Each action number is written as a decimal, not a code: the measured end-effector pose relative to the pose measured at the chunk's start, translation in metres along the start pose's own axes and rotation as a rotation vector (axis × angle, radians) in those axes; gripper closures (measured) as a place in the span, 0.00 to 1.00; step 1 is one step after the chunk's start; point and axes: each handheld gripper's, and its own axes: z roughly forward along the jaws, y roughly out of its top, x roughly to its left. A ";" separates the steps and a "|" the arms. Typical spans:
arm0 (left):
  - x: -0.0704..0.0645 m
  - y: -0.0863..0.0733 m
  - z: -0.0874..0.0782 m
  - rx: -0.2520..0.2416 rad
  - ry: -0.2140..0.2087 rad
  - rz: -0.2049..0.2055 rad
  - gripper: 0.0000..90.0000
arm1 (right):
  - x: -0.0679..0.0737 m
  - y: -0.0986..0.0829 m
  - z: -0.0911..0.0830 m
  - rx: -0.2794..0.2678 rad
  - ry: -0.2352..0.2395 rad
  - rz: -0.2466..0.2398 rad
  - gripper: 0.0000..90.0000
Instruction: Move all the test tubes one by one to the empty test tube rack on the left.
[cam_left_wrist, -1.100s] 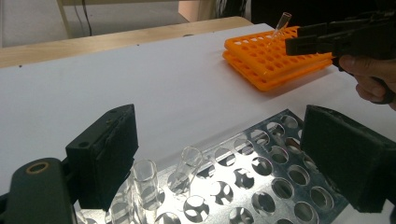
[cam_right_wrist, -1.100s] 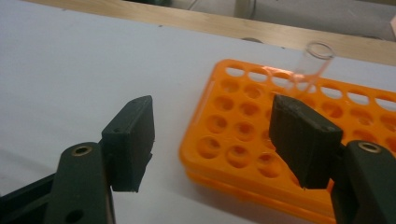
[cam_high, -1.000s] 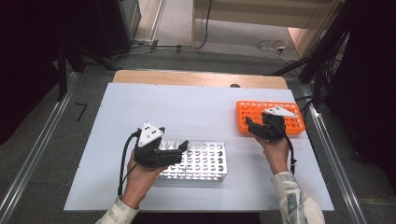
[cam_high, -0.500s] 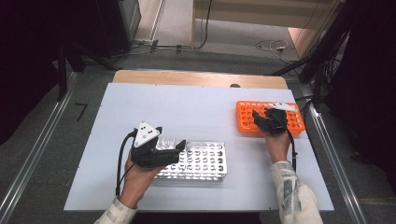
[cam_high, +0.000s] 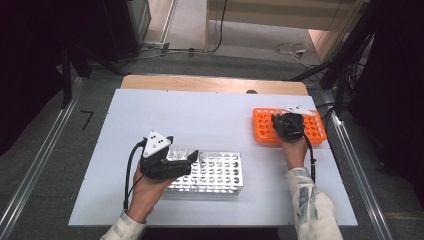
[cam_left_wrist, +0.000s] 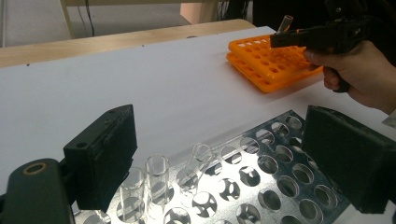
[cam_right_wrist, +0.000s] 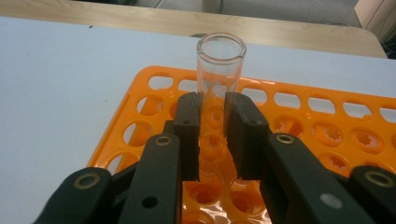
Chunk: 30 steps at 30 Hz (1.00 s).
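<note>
Tube over the orange rack

My right gripper (cam_right_wrist: 212, 135) has shifted to the orange rack (cam_high: 265, 135) at two o'clock, fingers clamping a glass tube (cam_right_wrist: 220, 70); left gripper (cam_left_wrist: 224, 168) stays wide over the metal rack (cam_left_wrist: 261, 186). Insertion comes next, I judge.

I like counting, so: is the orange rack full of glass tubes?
No, the orange rack has rows of empty holes, and the tube is clamped in the right gripper.

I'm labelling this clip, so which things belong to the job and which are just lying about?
In the job: glass tube clamped by right gripper; orange rack; metal rack; three tubes standing in it; left gripper, open.

Lying about: floor cables; wooden board.
</note>
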 end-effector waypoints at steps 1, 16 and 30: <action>0.000 0.000 0.000 0.000 -0.001 0.000 0.12 | 0.000 0.001 -0.001 0.001 0.002 0.003 0.81; -0.002 0.000 0.000 0.004 0.003 0.010 0.11 | 0.000 0.016 -0.029 -0.049 0.023 -0.036 0.81; -0.002 -0.001 0.001 0.004 0.006 0.013 0.11 | 0.021 0.023 -0.063 -0.070 0.129 -0.071 0.81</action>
